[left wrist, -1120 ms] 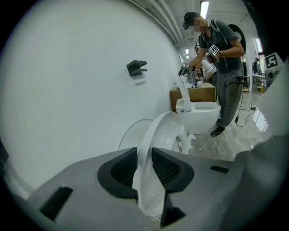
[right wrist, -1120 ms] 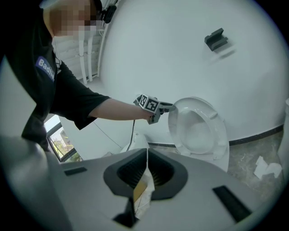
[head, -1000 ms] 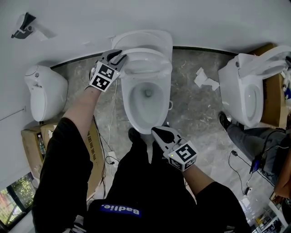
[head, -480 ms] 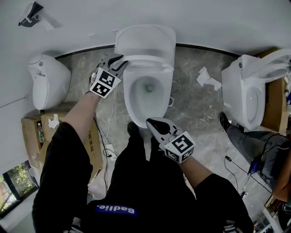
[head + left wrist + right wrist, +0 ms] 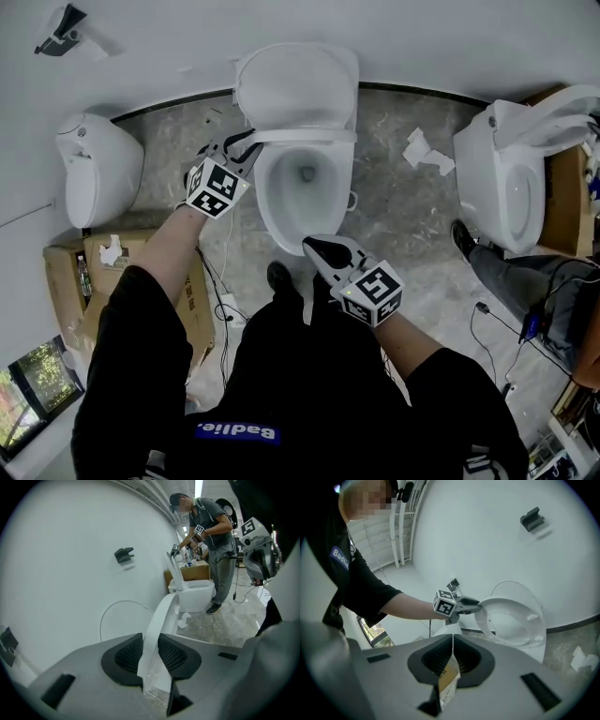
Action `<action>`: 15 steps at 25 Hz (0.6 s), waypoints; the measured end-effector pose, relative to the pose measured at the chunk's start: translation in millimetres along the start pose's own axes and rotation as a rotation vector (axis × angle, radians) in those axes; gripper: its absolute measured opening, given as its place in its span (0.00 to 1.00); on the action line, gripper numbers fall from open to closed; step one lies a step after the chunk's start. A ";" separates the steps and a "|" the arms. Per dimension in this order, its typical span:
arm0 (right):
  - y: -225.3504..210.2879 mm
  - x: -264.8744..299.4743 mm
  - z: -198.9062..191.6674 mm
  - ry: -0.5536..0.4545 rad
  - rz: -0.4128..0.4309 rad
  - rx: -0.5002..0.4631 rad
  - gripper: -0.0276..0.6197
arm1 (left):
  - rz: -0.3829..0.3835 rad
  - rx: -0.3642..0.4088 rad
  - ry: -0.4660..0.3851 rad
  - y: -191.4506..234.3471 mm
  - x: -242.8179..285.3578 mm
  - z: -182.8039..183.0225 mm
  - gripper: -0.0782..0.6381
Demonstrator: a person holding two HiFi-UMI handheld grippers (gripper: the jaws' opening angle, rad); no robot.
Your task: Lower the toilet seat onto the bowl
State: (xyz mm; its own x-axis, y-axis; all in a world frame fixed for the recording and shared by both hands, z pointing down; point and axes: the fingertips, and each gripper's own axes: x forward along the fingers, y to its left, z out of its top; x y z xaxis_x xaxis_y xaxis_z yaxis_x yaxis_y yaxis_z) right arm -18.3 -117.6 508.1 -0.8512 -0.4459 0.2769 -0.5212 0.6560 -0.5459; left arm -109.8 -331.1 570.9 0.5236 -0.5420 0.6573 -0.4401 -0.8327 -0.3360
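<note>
Above bowl (image 5: pixel 266 202), white seat ring (image 5: pixel 309 137) tilted midway, edge pinched by left tool (image 5: pixel 247 142); right tool (image 5: pixel 313 247) closed, empty.

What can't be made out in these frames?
Bowl: left gripper view, hidden under the left tool.
Dark wall fitting: left gripper view, too small to identify.
What the background person handles: left gripper view, too small.
Neighbouring toilet: head view, cut by the right edge.

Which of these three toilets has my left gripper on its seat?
The middle toilet, directly ahead: the left gripper clamps its partly raised seat.
</note>
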 end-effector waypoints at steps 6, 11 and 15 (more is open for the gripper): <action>18.6 8.9 -11.8 -0.016 -0.072 0.020 0.09 | -0.072 0.046 -0.049 -36.3 -12.9 -10.8 0.26; 40.2 14.9 -23.5 -0.029 -0.132 0.009 0.09 | -0.134 0.105 -0.064 -66.8 -20.7 -20.6 0.27; 54.8 10.7 -31.4 -0.057 -0.210 0.000 0.09 | -0.177 0.133 -0.086 -93.9 -26.8 -29.8 0.28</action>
State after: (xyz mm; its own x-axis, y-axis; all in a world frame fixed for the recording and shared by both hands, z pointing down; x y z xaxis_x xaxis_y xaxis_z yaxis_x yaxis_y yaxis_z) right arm -57.9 -67.3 506.0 -0.7192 -0.6064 0.3391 -0.6866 0.5453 -0.4809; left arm -104.2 -235.0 604.9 0.6469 -0.3894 0.6557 -0.2393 -0.9200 -0.3103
